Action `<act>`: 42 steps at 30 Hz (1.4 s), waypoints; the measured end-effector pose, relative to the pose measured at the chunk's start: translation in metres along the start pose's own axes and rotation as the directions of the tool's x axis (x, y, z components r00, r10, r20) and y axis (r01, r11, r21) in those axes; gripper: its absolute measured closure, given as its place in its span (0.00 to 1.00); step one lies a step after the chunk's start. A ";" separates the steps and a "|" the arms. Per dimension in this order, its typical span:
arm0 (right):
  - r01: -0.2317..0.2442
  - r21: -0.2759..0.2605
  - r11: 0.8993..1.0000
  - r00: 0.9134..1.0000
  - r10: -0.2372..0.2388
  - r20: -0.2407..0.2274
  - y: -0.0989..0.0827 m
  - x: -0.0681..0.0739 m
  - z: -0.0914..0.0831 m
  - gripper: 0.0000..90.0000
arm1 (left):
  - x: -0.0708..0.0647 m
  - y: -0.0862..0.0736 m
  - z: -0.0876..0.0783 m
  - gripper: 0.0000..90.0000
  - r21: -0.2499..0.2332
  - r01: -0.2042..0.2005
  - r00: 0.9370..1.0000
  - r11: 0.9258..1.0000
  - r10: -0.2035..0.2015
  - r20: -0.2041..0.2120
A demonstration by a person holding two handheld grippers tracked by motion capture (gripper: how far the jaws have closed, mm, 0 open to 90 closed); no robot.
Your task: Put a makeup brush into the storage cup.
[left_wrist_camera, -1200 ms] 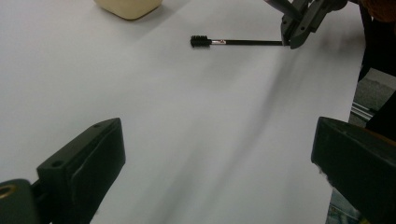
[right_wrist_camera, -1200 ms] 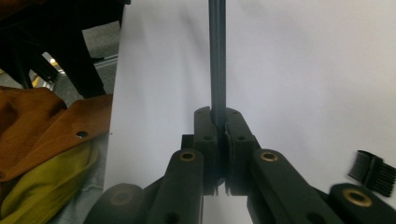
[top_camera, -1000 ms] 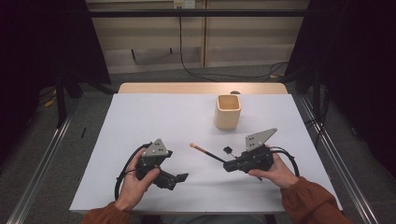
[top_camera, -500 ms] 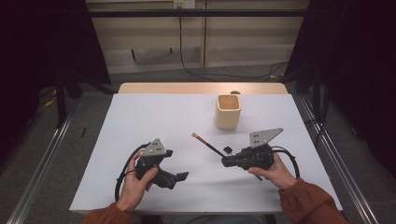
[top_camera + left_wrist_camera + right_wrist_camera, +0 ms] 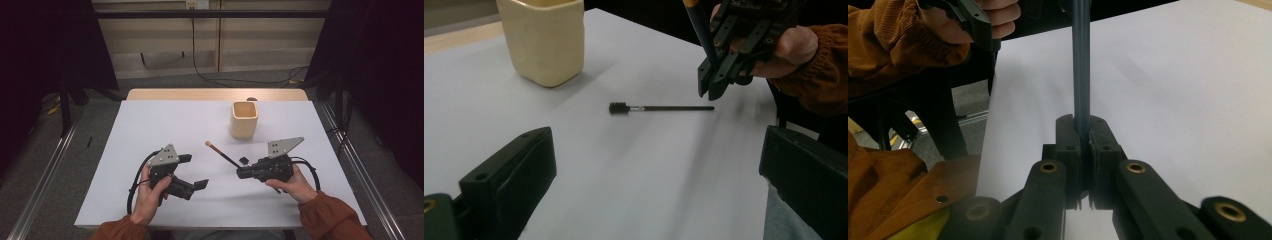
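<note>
Looking down from the high view, the right gripper (image 5: pixel 240 173) pinched a thin, stiff, light brush (image 5: pixel 220 153) near its dark end, tip angled toward the far-left, near the cup (image 5: pixel 244 120). The left gripper view showed wide jaws and a small black brush (image 5: pixel 659 107) lying on the tabletop (image 5: pixel 624 170). The right gripper view showed jaws clamped mid-handle.

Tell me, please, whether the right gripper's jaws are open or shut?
Shut: the right gripper has its pads pressed together on the dark stick, which the high view shows jutting from it above the table.
</note>
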State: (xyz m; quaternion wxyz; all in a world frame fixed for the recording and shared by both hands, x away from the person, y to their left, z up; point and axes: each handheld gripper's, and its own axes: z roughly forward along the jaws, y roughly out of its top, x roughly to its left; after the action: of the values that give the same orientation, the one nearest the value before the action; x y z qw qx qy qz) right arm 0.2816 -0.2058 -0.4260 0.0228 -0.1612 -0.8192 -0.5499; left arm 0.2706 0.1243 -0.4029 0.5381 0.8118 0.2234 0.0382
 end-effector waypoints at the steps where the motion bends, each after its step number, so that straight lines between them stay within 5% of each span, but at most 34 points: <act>1: 0.000 -0.003 1.000 1.000 0.000 -0.002 0.000 0.001 0.000 0.95 | -0.001 0.001 0.002 0.02 -0.003 -0.010 1.000 1.000 0.010 0.003; 3: 0.005 -0.005 1.000 1.000 -0.005 -0.002 0.000 0.001 0.000 0.95 | -0.003 0.003 0.005 0.02 -0.017 -0.025 1.000 1.000 0.025 -0.001; 7: 0.004 -0.018 1.000 1.000 -0.004 -0.001 0.000 0.000 -0.001 0.95 | -0.004 0.007 0.012 0.02 -0.055 0.011 1.000 0.998 -0.010 0.016; 11: -0.012 -0.029 1.000 1.000 0.013 0.003 0.000 0.000 -0.002 0.95 | -0.009 0.010 0.018 0.02 -0.121 -0.054 0.998 0.991 0.049 -0.048; 19: -0.015 -0.037 0.999 1.000 0.015 0.009 -0.001 -0.001 -0.002 0.95 | -0.010 0.024 0.031 0.04 -0.147 -0.018 0.999 0.989 0.023 0.028; 25: -0.018 -0.036 0.999 1.000 0.019 0.015 -0.001 -0.002 -0.002 0.95 | -0.009 0.028 0.035 0.08 -0.169 -0.008 0.999 0.986 0.016 0.041; 27: -0.019 -0.039 0.999 1.000 0.019 0.016 -0.001 -0.002 -0.003 0.95 | -0.009 0.030 0.035 0.10 -0.179 -0.013 1.000 0.984 0.016 0.017; 37: -0.025 -0.041 0.999 1.000 0.025 0.009 -0.001 -0.002 -0.001 0.95 | 0.000 0.038 0.031 0.45 -0.184 0.009 1.000 0.983 -0.003 0.030; 42: -0.027 -0.038 0.999 1.000 0.027 0.014 -0.002 -0.002 -0.001 0.95 | 0.004 0.039 0.028 0.59 -0.224 0.038 0.998 0.974 -0.028 0.048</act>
State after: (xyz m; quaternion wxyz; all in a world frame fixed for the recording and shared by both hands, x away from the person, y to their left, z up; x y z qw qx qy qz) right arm 0.2832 -0.2080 -0.4280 0.0213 -0.1765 -0.8066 -0.5638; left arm 0.2958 0.0895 -0.3804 0.6320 0.7425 0.2189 0.0362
